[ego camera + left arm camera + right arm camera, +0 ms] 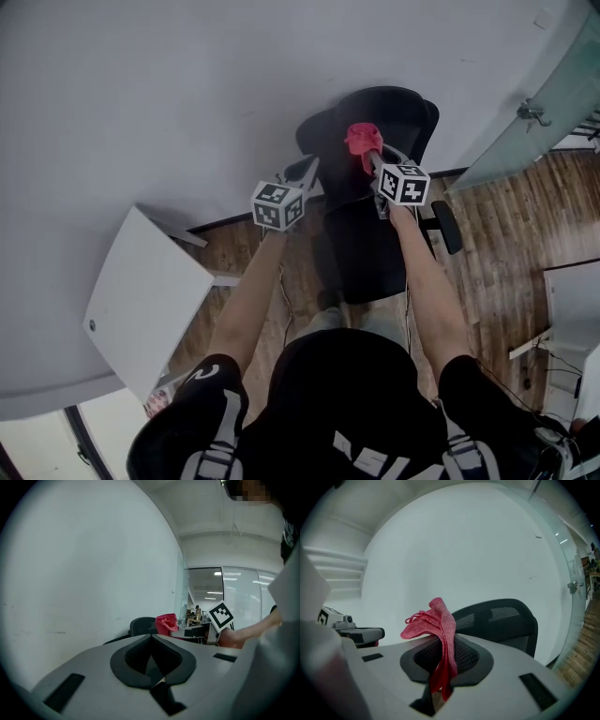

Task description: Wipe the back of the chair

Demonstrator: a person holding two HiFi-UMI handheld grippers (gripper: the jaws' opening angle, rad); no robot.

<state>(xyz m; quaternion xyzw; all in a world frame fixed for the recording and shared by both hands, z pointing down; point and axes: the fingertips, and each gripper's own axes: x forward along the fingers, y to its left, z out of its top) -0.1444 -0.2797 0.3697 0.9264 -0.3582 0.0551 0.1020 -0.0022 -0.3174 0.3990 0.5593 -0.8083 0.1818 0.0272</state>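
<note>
Chair back (405, 111): black mesh backrest of an office chair, standing close to the white wall (187, 84) with its seat toward the person. In the right gripper view the backrest (501, 618) is upright and lies beyond the jaws.

Wiping medium: a pink-red cloth (437, 623), pinched between the jaws of the right gripper (440, 667). One bunched end stands above the jaws and a short tail hangs below. In the head view the cloth (362, 141) sits over the upper part of the backrest, with the right gripper (370, 159) just behind it.

Left gripper (152, 665): jaws pressed together with nothing between them. In the head view the left gripper (307, 171) is raised beside the chair's left edge and appears not to touch it.

Task status, as a judgement:
- Done: cloth secured and brought up to the top of the backrest.
- Contact: cannot be confirmed; in the right gripper view the cloth appears just short of the mesh.
- Remaining: press the cloth on and stroke it across and down the backrest. No wiped area can be told from the rest.
</note>
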